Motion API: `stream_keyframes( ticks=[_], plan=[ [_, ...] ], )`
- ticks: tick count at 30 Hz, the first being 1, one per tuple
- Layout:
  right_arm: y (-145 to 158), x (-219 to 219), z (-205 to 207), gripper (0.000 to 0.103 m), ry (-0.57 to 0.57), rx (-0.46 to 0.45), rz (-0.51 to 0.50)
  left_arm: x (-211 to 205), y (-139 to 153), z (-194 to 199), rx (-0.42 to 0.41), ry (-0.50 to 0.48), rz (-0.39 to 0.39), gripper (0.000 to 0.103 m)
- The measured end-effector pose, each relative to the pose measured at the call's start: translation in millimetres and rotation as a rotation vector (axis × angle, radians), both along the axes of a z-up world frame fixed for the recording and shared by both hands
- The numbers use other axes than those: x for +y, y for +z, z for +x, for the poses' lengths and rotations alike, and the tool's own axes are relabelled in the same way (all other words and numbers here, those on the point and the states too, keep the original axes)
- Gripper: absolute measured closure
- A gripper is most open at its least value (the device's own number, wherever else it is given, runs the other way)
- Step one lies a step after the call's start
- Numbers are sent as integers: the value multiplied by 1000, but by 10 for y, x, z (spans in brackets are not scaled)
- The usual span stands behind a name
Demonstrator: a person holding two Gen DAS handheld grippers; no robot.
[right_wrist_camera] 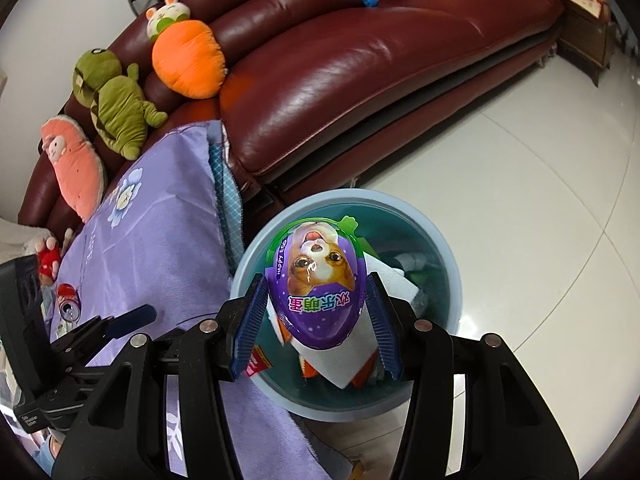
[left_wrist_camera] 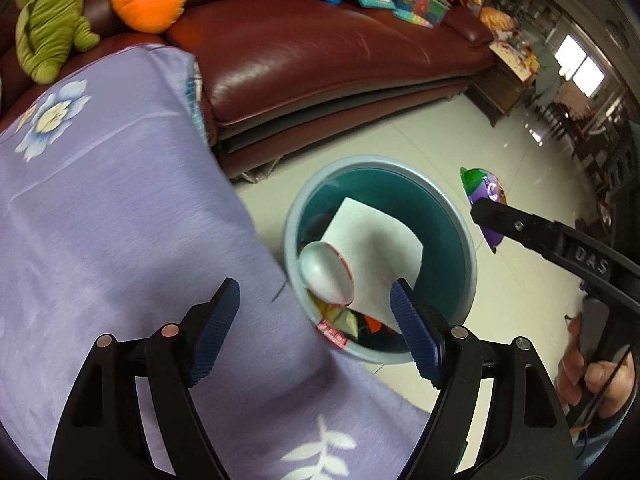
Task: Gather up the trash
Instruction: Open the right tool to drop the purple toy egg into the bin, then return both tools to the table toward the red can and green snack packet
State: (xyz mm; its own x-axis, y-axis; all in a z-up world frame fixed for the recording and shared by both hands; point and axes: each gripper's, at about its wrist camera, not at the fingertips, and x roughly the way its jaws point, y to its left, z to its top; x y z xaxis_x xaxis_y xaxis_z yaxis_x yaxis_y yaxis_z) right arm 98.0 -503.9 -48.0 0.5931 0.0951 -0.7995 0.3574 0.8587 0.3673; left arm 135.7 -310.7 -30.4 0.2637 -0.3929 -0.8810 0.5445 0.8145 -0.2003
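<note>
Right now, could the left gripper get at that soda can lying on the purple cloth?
Probably yes: the left gripper is open and empty, hovering at the cloth's edge by the bin. The soda can lies uncovered, seemingly nothing between.

Black gripper (right_wrist_camera: 316, 316), ribbed blue pads (right_wrist_camera: 248, 320).

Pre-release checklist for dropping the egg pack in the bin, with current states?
1. Right gripper shut on the purple egg pack: ok.
2. Egg pack above the blue bin opening: ok in the right wrist view; the left wrist view suggests it may sit nearer the rim.
3. Bin has room above the white paper: ok.
4. Left gripper open, empty: ok.
5. Left fingers out of the drop path: cannot tell.
</note>
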Motion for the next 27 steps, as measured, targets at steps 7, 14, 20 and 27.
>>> stream_keyframes(
  ticks=[7,14,20,27],
  plan=[
    [14,198,273,46,49,25,-27,328,56,5,1,52,-17,23],
    [107,340,271,34,43,31,-62,580,45,76,32,96,-41,23],
    [197,476,255,30,39,53,-78,779,96,53,36,116,-69,23],
    [402,786,286,30,81,52,-114,1125,180,-8,30,165,-108,17]
  ],
)
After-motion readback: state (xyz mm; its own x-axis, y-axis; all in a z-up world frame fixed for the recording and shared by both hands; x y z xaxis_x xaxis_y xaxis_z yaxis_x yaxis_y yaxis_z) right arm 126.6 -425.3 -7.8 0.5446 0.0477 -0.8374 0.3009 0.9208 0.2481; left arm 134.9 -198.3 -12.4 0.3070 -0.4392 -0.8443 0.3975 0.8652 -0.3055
